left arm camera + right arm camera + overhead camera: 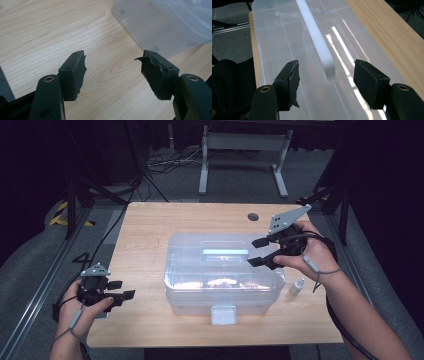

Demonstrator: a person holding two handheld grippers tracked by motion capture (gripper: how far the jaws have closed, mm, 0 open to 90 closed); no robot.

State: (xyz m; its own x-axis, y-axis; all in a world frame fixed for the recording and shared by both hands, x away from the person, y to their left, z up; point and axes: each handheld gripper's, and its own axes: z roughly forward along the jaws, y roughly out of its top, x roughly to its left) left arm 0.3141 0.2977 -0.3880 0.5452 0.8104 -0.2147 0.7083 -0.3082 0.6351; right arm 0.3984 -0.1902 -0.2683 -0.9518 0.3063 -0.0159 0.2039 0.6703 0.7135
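Observation:
A clear plastic storage box (222, 272) with a closed lid sits in the middle of the wooden table (150, 225). Its white carry handle (225, 252) lies flat on the lid, and a clear latch (223, 314) hangs at the front. My right gripper (260, 252) hovers open over the lid's right end, its jaws pointing left toward the handle (317, 37). My left gripper (122, 290) is open low over the table's front left, apart from the box (160, 25), with bare wood between its jaws.
A small white dropper bottle (297, 286) stands on the table just right of the box. A round cable hole (253, 216) is near the far edge. Beyond the table are a white desk frame (245, 155) and floor cables.

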